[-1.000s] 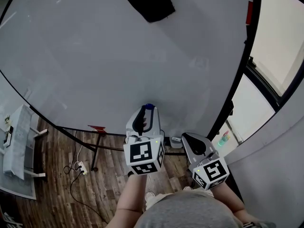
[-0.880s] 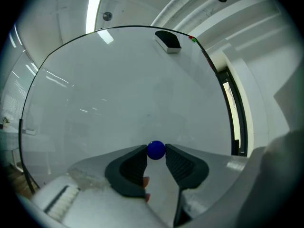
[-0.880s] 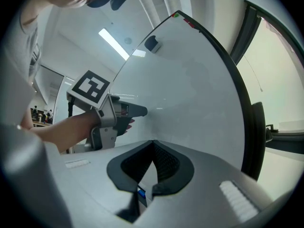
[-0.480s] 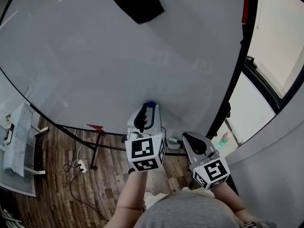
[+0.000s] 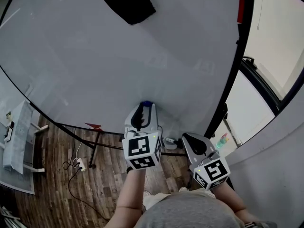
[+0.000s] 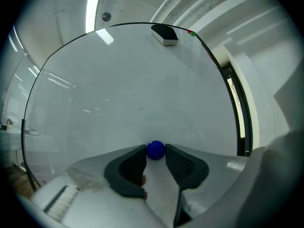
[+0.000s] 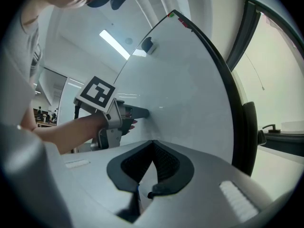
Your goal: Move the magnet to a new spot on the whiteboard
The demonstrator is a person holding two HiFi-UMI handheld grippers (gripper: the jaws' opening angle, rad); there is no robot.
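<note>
Blue magnet (image 6: 155,149) being pinched against the whiteboard (image 6: 133,80)
The magnet is being gripped by the very tips of the left tool (image 6: 156,153), well below the eraser (image 6: 164,34); the right tool (image 7: 153,148) is being held closed and empty, farther below it. The round magnet could be squeezed out and dropped if it is being pulled off at an angle.

No words, numbers or signs could be read on the whiteboard (image 5: 95,56) or anywhere else.

Whiteboard (image 6: 133,89) mostly open; eraser (image 6: 164,34) sits near its top edge.
</note>
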